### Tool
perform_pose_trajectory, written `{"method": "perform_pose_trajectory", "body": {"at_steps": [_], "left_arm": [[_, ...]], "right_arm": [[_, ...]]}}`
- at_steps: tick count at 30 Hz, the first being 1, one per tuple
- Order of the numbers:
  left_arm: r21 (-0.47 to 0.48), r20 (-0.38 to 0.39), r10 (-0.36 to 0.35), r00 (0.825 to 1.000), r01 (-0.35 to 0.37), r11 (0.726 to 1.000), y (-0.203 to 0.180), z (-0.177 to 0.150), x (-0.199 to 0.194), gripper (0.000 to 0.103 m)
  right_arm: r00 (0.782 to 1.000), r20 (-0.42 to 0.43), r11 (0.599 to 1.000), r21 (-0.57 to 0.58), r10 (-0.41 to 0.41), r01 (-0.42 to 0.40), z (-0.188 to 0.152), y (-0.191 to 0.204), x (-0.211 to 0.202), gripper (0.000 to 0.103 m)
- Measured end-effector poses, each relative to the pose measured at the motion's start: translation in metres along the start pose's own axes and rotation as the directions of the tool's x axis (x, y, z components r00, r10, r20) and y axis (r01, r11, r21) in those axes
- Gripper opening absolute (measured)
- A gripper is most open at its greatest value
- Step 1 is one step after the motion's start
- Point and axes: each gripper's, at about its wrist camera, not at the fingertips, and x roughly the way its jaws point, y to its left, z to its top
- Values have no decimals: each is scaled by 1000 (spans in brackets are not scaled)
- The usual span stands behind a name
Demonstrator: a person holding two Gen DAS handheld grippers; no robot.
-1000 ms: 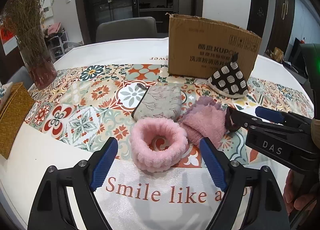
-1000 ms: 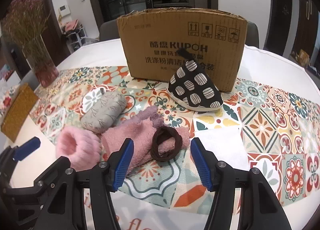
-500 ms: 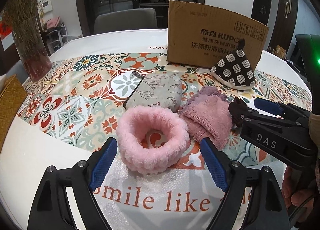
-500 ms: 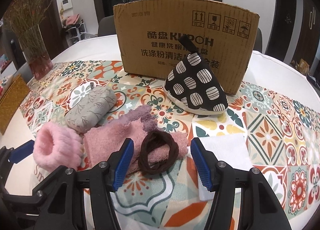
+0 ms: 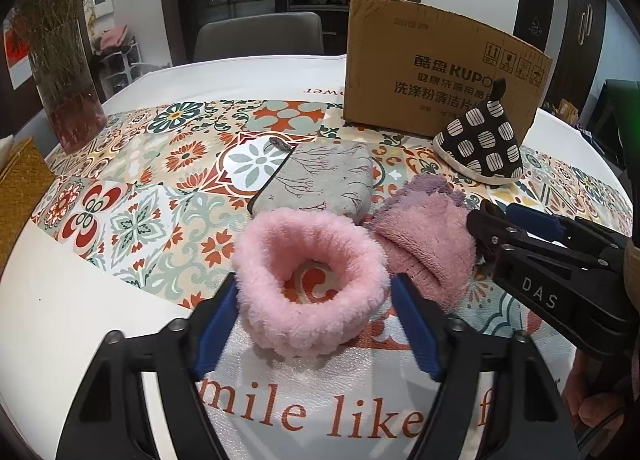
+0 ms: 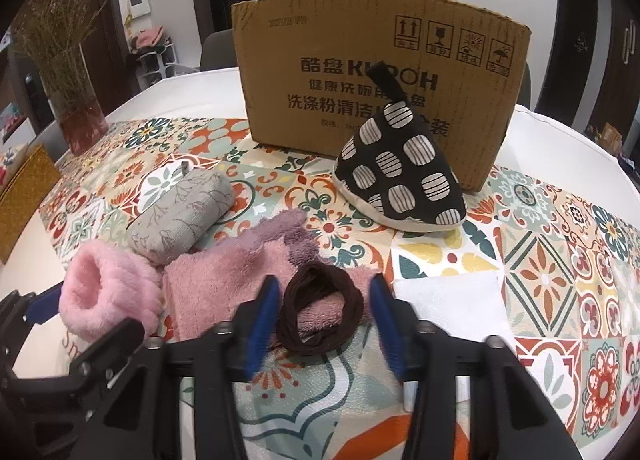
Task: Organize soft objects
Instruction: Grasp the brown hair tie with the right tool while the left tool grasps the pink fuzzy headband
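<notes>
Pink fluffy band [image 5: 310,280]: lying flat as a ring on the surface [image 5: 80,300], front and left of the cardboard box [image 5: 436,72]. Left gripper [image 5: 312,320]: jaws apart, one blue pad on each side of the band, contact not determinable. Brown hair tie [image 6: 320,310]: resting on the edge of the pink towel [image 6: 224,280], in front of the box. Right gripper [image 6: 322,324]: jaws apart, straddling the hair tie. Grey pouch [image 5: 320,180]: just behind the band, toward the box. Spotted dark cone-shaped pouch [image 6: 400,176]: directly in front of the box. Vase of dried flowers [image 5: 66,72]: far left of the box.
</notes>
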Motion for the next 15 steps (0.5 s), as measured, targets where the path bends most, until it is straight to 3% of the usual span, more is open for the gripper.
{"method": "perform_pose_trajectory", "body": {"at_steps": [2,7,15], "left_arm": [[0,1,1,1000,-1,1000,1,-1,0,58],[-18,4,-17,1000,17,1000,4,-2,-2,28],[-24,22,-34,999,34,999,4,-2,-13,24]], "right_arm": [[1000,-5,1000,-7,3,-3,-1,1,0,37],[1000,-15,1000,-5,18,-18,-2,2,-1,20],[999,-3,999,36,36,-35,-1,-4,-12,12]]}}
